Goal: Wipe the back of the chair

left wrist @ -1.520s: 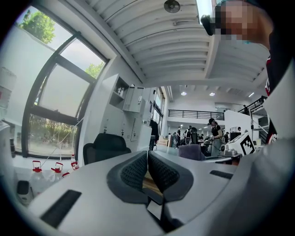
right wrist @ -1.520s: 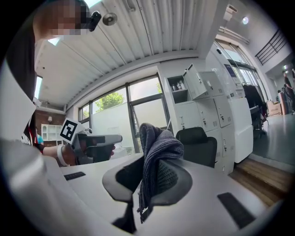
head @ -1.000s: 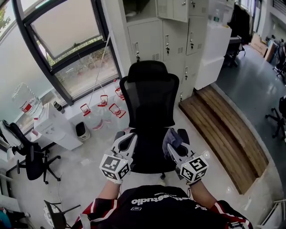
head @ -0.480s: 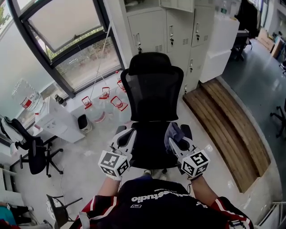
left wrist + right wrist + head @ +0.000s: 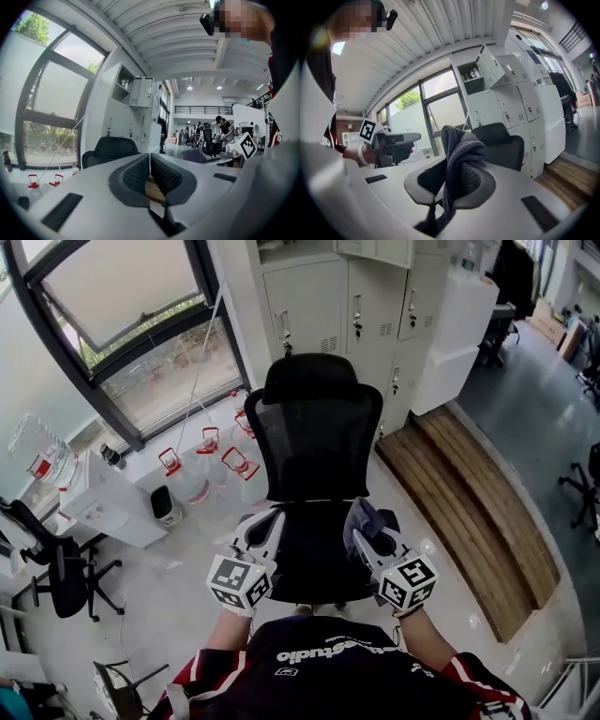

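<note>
A black office chair (image 5: 314,442) with a mesh back and headrest faces me in the head view, its seat just beyond both grippers. My right gripper (image 5: 367,535) is shut on a dark grey cloth (image 5: 358,518), which bunches up above the jaws in the right gripper view (image 5: 459,150). My left gripper (image 5: 265,531) hovers over the seat's left edge, shut with nothing between its pads (image 5: 150,174). The chair's headrest (image 5: 112,147) shows low in the left gripper view, and its back (image 5: 506,145) stands behind the cloth in the right one.
Grey lockers (image 5: 366,296) stand behind the chair. Water jugs with red handles (image 5: 202,465) sit by the window at left. A wooden step (image 5: 469,502) runs along the right. Another black chair (image 5: 56,568) stands at far left.
The view has shifted slightly, so the chair sits a little lower and nearer in frame. Both grippers have stayed over the seat's front edge, the cloth still held.
</note>
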`<state>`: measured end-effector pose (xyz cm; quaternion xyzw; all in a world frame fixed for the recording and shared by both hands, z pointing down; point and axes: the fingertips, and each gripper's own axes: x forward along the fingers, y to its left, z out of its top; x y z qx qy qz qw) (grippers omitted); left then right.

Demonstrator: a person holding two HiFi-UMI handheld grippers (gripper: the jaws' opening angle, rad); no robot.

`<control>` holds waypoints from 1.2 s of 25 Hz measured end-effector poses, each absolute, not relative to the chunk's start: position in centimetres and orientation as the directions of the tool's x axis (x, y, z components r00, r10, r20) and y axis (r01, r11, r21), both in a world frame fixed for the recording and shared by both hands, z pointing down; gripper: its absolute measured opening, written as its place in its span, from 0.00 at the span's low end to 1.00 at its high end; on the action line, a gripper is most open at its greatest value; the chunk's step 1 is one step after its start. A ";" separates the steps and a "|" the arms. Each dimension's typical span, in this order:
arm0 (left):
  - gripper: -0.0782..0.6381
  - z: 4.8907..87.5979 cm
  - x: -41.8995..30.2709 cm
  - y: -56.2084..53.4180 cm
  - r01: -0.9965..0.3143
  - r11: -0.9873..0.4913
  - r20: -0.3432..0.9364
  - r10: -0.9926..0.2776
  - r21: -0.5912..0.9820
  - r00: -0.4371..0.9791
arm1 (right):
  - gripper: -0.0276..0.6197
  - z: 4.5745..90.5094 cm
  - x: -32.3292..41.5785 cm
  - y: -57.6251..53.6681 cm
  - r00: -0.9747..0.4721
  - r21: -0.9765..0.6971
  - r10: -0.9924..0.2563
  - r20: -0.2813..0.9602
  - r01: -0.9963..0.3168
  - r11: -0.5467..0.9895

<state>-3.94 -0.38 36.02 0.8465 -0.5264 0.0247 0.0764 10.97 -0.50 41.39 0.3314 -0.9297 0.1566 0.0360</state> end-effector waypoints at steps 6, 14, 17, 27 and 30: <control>0.15 36.7 -8.9 -5.7 -0.895 -0.429 0.128 -0.887 0.125 0.443 | 0.14 41.2 6.2 -5.5 -0.773 -0.257 -0.608 0.182 -0.634 0.729; 0.15 36.8 -13.8 -14.4 -0.866 -0.481 0.120 -0.860 0.136 0.497 | 0.14 41.4 0.5 -13.4 -0.742 -0.250 -0.640 0.201 -0.670 0.699; 0.15 37.4 -15.5 -17.1 -0.858 -0.491 0.123 -0.852 0.148 0.509 | 0.14 41.9 -1.6 -16.2 -0.737 -0.255 -0.641 0.213 -0.676 0.692; 0.15 39.5 -21.3 -20.2 -0.873 -0.444 0.142 -0.869 0.201 0.474 | 0.14 43.8 -9.1 -20.6 -0.782 -0.293 -0.574 0.244 -0.624 0.725; 0.15 39.4 -22.4 -20.5 -0.880 -0.427 0.140 -0.878 0.209 0.459 | 0.14 44.4 -11.2 -21.5 -0.800 -0.305 -0.544 0.253 -0.600 0.740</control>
